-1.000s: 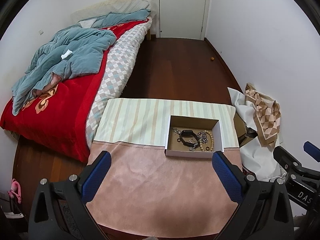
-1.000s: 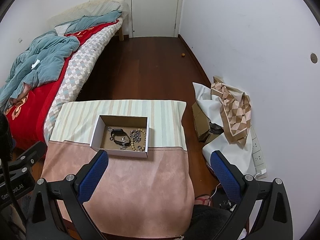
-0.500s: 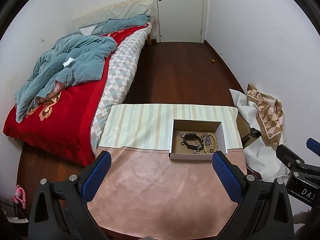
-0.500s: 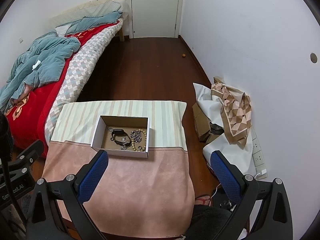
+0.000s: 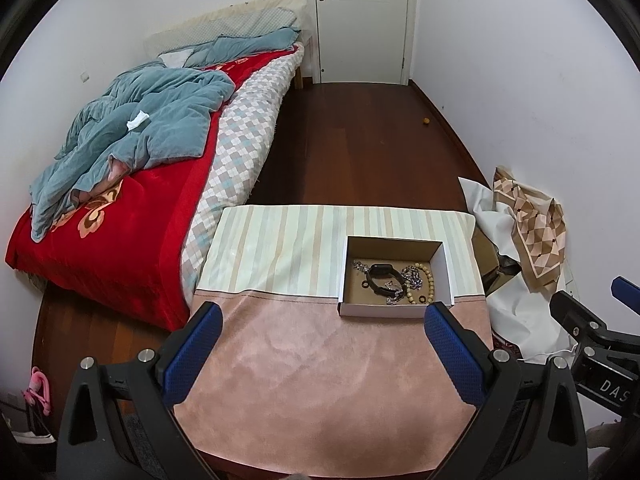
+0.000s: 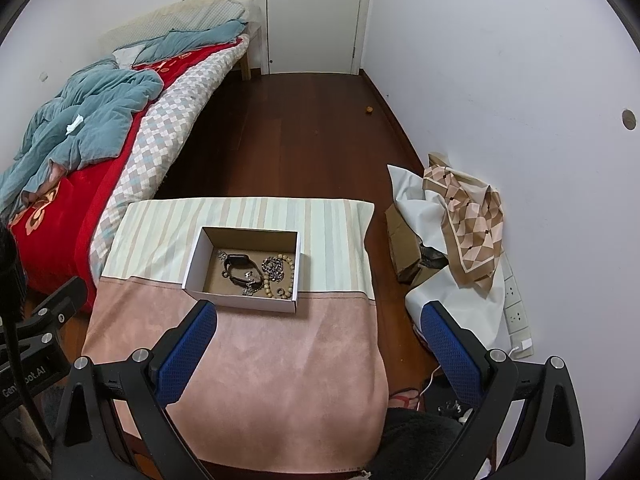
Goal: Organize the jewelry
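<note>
A tangle of jewelry fills the white cardboard box (image 5: 394,311) at the centre-right of the frame, on the cloth-covered counter (image 5: 328,364): black watch (image 5: 383,278), silver chain (image 5: 412,276), wooden bead bracelet (image 5: 429,280). Left hand-held gripper (image 5: 318,360) and right hand-held gripper (image 6: 316,356) both hang released, empty.

White walls (image 6: 500,60) enclosed a narrow bedroom with a dark wooden floor (image 5: 360,140) and a closed white door (image 5: 362,20) at the far end. A bed (image 5: 120,216) with a red cover, a checked mattress edge and a rumpled blue-grey quilt (image 5: 140,132) stood along the left wall. The worktop (image 6: 248,360) wore pink and striped cloth. Crumpled fabric and cardboard (image 6: 448,216) lay against the right wall near wall sockets (image 6: 516,312).
</note>
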Action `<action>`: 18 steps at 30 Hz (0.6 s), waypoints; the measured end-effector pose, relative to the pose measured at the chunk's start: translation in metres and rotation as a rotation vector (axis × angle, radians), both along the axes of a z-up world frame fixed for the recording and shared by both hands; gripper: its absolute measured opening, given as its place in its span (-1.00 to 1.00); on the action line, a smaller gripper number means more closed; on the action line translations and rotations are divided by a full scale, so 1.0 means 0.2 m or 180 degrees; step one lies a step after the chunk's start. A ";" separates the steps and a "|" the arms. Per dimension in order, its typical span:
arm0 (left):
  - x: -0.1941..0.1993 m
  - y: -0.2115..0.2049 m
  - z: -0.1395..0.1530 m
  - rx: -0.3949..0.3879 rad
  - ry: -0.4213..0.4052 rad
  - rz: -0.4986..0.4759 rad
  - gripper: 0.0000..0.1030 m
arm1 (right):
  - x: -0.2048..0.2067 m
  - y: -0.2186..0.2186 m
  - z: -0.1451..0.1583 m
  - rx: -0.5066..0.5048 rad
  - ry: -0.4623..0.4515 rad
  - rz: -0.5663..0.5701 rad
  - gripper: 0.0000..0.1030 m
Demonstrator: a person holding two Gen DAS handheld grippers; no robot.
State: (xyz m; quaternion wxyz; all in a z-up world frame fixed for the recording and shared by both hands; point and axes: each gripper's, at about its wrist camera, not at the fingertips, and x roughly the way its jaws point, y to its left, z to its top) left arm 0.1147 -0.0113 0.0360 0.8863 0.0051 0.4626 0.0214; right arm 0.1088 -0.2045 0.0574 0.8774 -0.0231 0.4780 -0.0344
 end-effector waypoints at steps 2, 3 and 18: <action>0.00 0.00 0.00 -0.0002 -0.0009 -0.0002 1.00 | 0.00 0.00 0.00 0.0005 0.0001 -0.0001 1.00; 0.00 0.00 0.00 -0.0003 -0.0005 0.0000 1.00 | 0.00 0.00 0.00 0.0006 -0.0001 -0.0002 1.00; -0.01 0.01 0.00 -0.0004 -0.0024 0.0004 1.00 | 0.00 0.00 0.01 -0.0016 -0.0001 0.0014 1.00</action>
